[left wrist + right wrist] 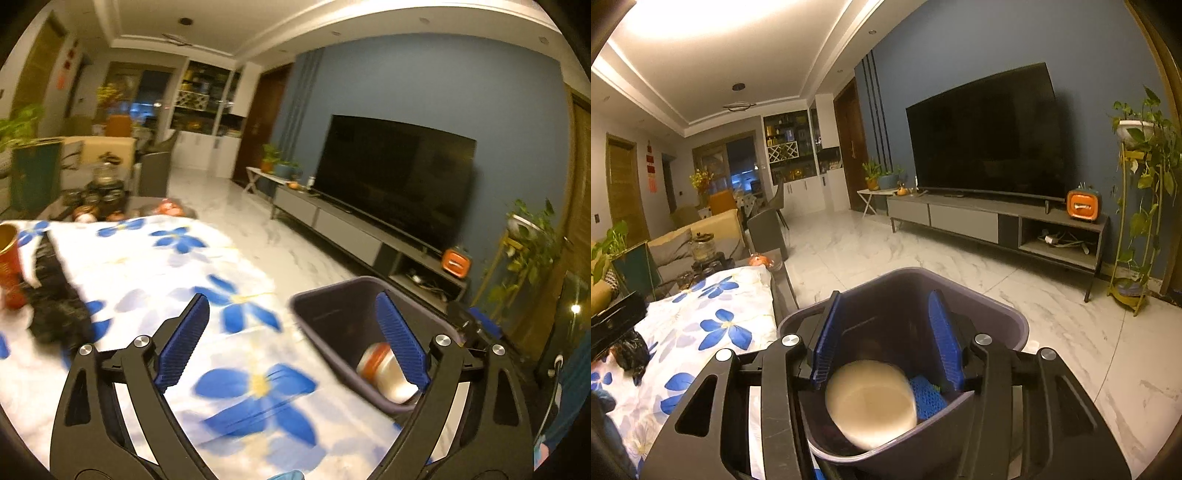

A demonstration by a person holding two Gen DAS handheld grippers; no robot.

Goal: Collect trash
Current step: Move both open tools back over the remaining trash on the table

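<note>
Blue-flowered cloth [155, 266] covers the desk under the left gripper [291, 343], jaws wide open and empty; a red can [9, 269] stands at the left edge, another can [388, 373] lies in the bin [325, 314]. From the right view, the right gripper [882, 339] hangs over the bin [1008, 325], jaws open, a can [871, 402] blurred below them.

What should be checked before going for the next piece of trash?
1. Silver can inside the bin: ok.
2. Can settled at the bottom: cannot tell, it is blurred.
3. Right gripper open and let go of the can: ok.
4. Left gripper open and empty: ok.
5. Next trash in sight: ok, a red can stands upright on the floral cloth, beside a black bag.
</note>
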